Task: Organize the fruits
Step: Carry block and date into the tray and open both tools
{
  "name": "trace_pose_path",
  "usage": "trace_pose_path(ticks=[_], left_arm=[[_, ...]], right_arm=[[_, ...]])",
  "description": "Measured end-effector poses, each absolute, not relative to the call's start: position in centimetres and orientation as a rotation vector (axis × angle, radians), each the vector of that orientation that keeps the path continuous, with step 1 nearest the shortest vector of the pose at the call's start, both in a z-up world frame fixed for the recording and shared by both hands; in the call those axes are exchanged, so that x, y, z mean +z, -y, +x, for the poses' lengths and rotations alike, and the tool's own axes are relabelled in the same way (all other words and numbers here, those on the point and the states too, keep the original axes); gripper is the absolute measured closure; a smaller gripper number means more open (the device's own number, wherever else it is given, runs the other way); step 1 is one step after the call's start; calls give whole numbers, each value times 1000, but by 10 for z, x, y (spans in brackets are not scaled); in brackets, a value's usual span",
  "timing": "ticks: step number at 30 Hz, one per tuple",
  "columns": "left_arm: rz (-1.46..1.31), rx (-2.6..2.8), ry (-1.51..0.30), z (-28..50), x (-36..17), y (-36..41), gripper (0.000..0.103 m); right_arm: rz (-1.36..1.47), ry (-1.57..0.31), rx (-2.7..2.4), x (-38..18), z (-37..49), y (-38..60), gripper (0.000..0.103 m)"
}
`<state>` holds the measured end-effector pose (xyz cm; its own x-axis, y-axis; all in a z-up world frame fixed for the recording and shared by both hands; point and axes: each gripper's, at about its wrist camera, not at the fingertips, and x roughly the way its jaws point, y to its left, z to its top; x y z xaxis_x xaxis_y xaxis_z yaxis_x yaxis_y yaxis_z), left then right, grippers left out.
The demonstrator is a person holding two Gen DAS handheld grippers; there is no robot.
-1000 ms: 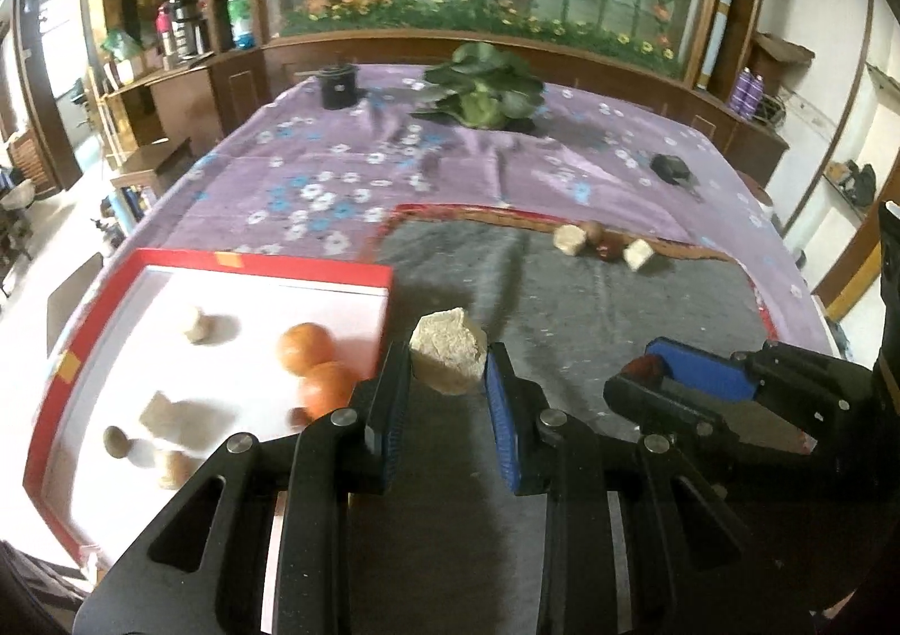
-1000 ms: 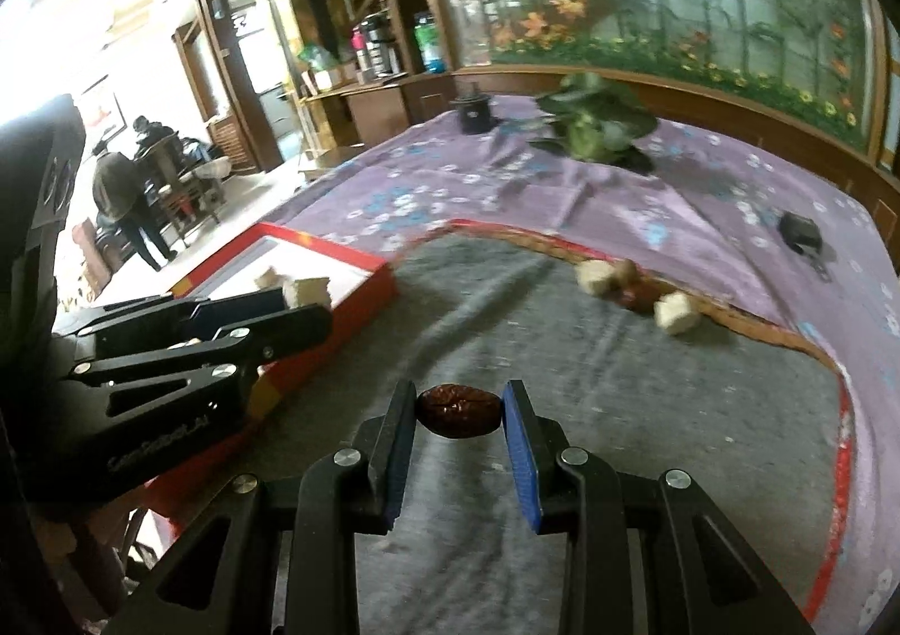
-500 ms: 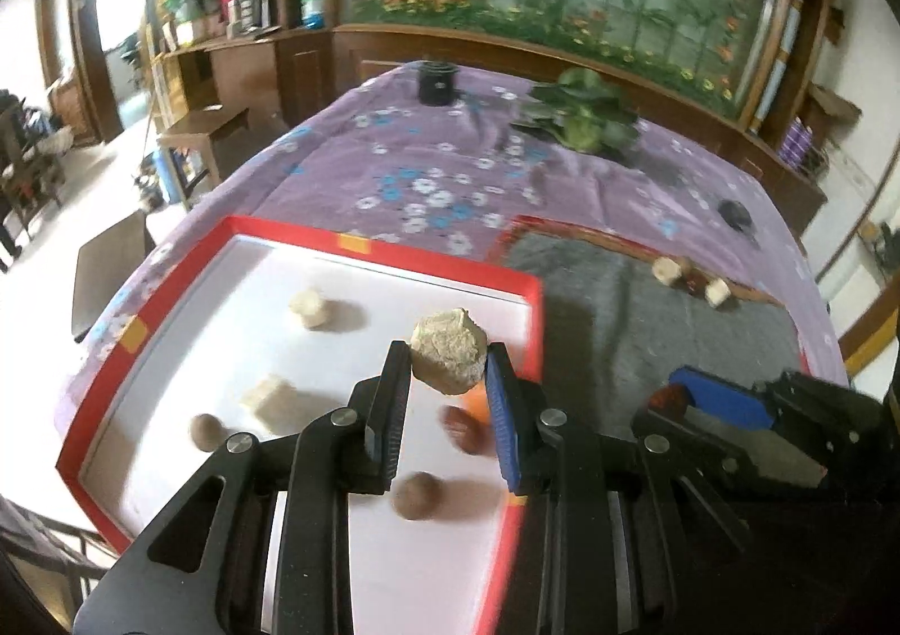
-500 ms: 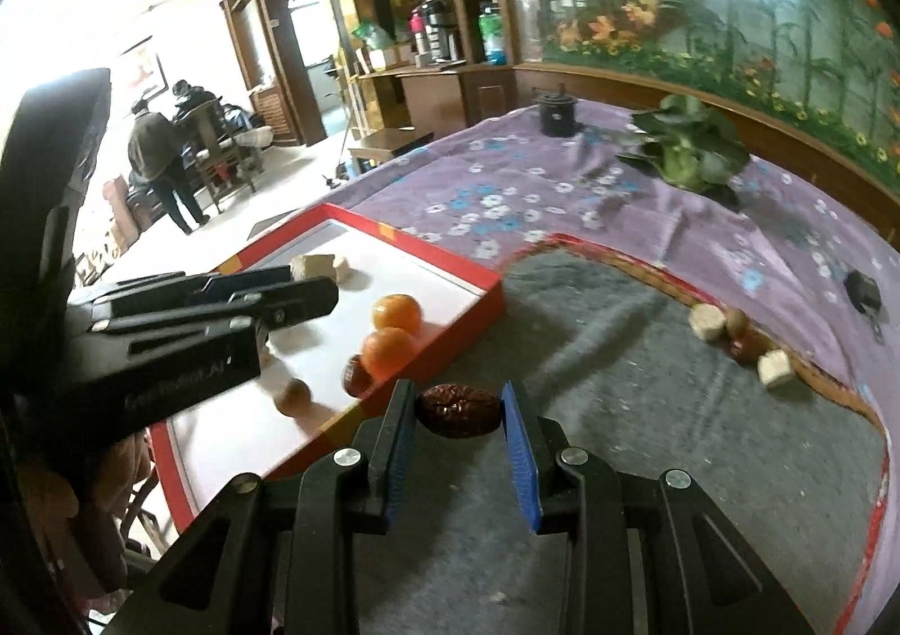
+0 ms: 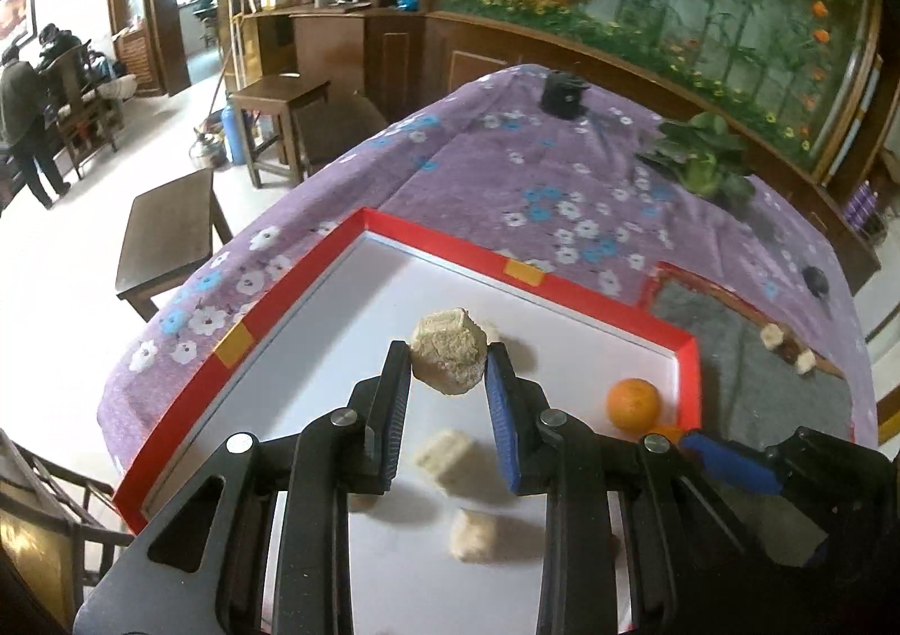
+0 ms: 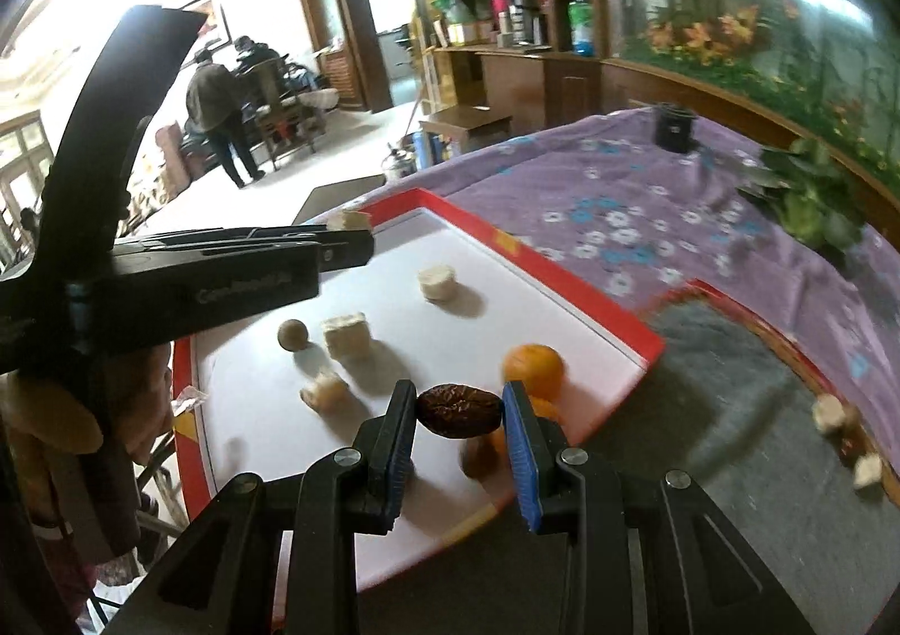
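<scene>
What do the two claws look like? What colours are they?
Both claws are black, built from flat angular bars with holes cut through them and round silver bolts at the joints. On the left claw and the right claw, one finger wears a ribbed black pad and the other a ribbed blue pad. Faint lettering runs along the left claw's side, seen from the right camera.

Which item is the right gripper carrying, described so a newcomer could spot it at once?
Start at the red-rimmed white tray on the purple flowered tablecloth. Over its near edge, the right gripper pinches a dark brown, wrinkled, oval dried date. The orange tangerines just behind it are bright and round, and the tray's pale beige chunks are blocky; only this piece is dark and shrivelled.
</scene>
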<state>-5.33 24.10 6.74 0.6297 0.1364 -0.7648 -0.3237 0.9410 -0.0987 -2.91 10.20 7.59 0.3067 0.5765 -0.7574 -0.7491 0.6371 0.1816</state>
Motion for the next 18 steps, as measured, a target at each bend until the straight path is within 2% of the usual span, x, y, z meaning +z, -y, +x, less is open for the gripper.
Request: trace_pose_path(ticks=[16, 18], left_arm=[[-262, 348, -964, -31, 33, -260, 77], [-258, 359, -969, -32, 31, -260, 73]], right_arm=[[-283, -964, 935, 40, -11, -147, 73], [-277, -967, 938, 40, -12, -146, 73]])
